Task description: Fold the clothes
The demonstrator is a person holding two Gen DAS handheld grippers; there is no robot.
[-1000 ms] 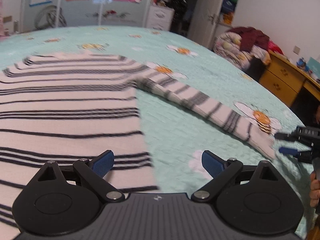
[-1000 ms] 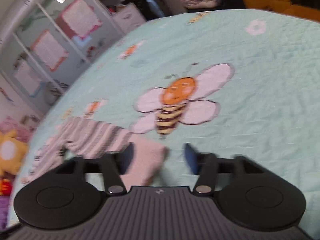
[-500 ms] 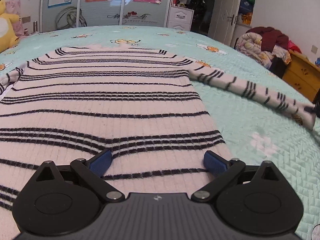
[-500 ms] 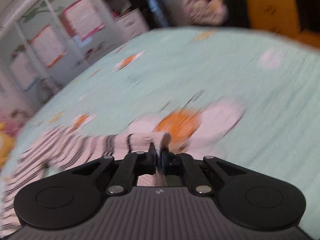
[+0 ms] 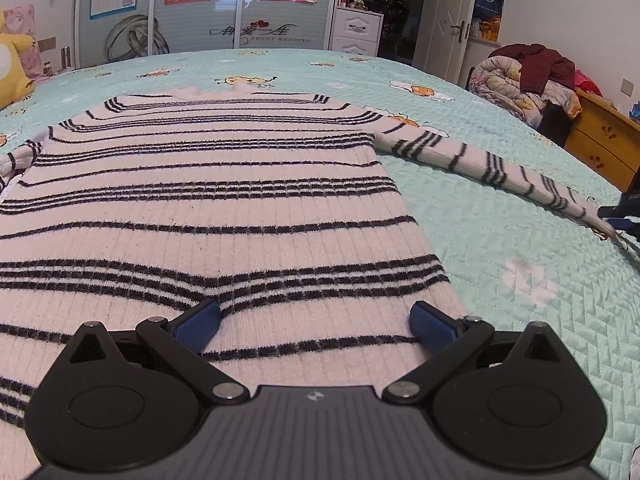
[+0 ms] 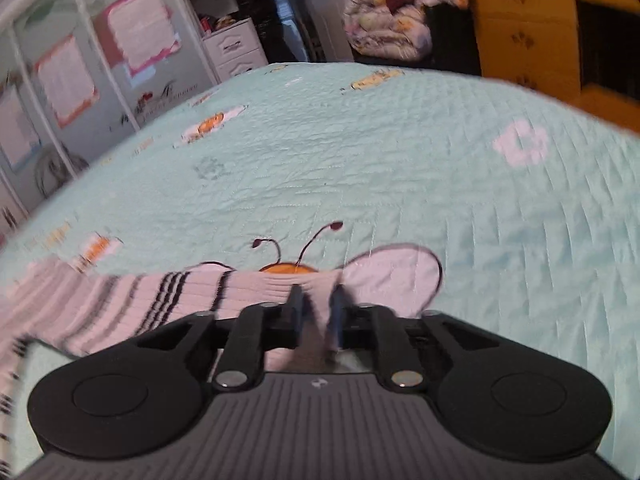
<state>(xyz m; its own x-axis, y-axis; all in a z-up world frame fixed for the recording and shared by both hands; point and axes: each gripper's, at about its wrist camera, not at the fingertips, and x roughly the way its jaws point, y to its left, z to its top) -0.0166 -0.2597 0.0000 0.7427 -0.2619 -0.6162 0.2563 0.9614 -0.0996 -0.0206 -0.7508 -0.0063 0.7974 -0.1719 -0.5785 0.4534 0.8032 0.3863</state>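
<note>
My left gripper sits wide apart, low over the striped sweater spread mid-frame. My right gripper is narrow, jaws just easing apart, the sleeve cuff between them; contact is blurred. The teal bee-print quilt fills both views. Only the left view shows the whole garment; a bystander stands at upper centre.

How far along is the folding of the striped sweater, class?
Done: the striped sweater lies spread flat on the bed. In hand: the right gripper, jaws just reopening, has the sleeve cuff between them; the left gripper hovers open over the hem. Left: every fold.
</note>
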